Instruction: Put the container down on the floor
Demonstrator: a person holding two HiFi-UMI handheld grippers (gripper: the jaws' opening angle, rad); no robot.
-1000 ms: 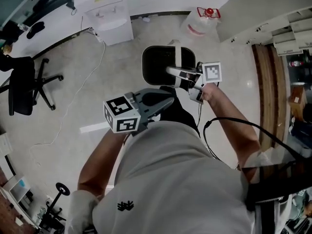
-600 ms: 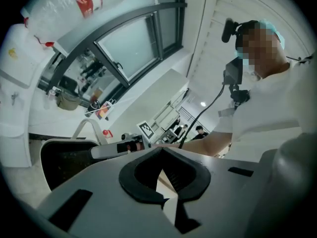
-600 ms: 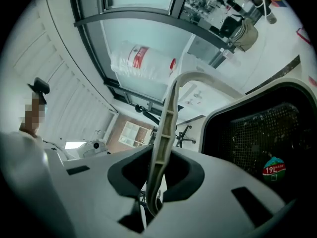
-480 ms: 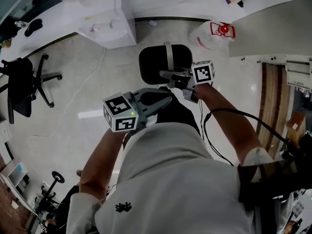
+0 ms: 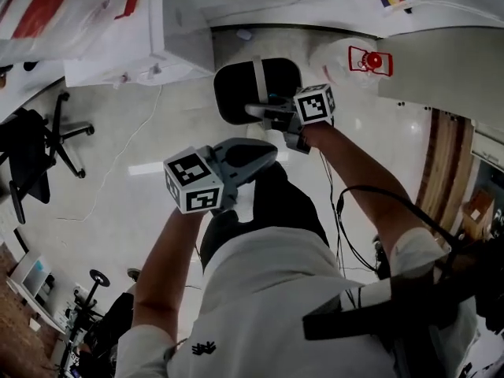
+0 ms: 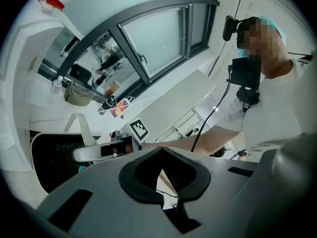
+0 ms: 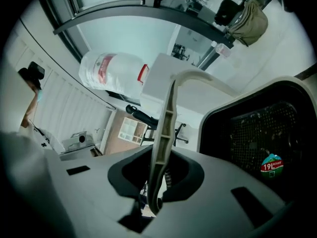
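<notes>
Centrally, in the head view, the right gripper is clamped on the white handle of the black container, which it holds out in front of the person, over the floor just off the near edge of the white bench. The right gripper view confirms the grasp: the handle stands on edge between the jaws, with the container beside it and a round sticker low on the inner wall. The left gripper sits nearer the body, jaws together on nothing, and takes no share of the load.

Orientation: the container's open mouth faces up toward the head camera. Its long axis runs roughly along the bench's near edge, and the handle crosses it the short way, pointing from the person toward the bench. Whether the base already touches the floor cannot be told from these views.

Technique (judgement): lower straight down with the handle kept upright so the base meets the floor flat rather than on one edge. Keep the grasp firm until the weight is taken by the floor, then part the jaws and let the handle fall aside. The person's legs stand close behind the container, so the drop line should stay on the bench side of them.
</notes>
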